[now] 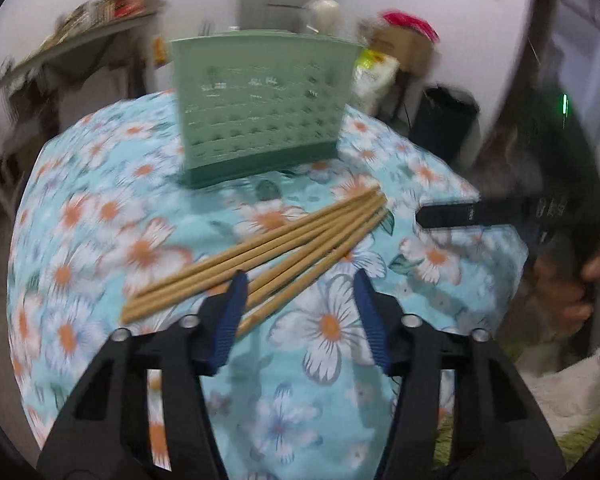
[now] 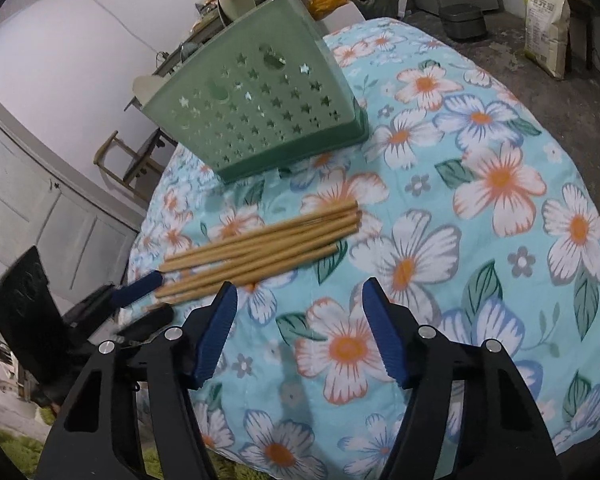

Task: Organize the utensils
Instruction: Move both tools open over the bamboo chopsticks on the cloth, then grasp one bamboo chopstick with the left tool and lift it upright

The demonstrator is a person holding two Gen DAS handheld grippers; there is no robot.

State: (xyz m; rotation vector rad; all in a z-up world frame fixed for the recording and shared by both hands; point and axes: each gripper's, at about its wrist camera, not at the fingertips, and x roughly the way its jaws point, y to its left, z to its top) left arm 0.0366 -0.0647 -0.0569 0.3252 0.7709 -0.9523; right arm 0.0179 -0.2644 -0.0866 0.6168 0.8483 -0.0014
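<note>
Several wooden chopsticks (image 1: pixel 260 252) lie side by side on the floral tablecloth (image 1: pixel 100 208), in front of an upright green perforated utensil holder (image 1: pixel 260 108). My left gripper (image 1: pixel 300 276) is open and empty, its left finger just over the near ends of the chopsticks. My right gripper (image 2: pixel 300 286) is open and empty, hovering just right of the chopsticks (image 2: pixel 268 248). The holder (image 2: pixel 256 108) stands behind them in the right wrist view. The left gripper's fingers (image 2: pixel 140 286) show at the chopsticks' left end. The right gripper (image 1: pixel 452 216) shows at the table's right edge.
The round table's edge (image 2: pixel 580 400) curves close on every side. A dark bin (image 1: pixel 444 120) and a rice bag (image 2: pixel 548 20) stand on the floor beyond. A shelf with clutter (image 1: pixel 100 20) and a chair (image 2: pixel 128 160) are behind the table.
</note>
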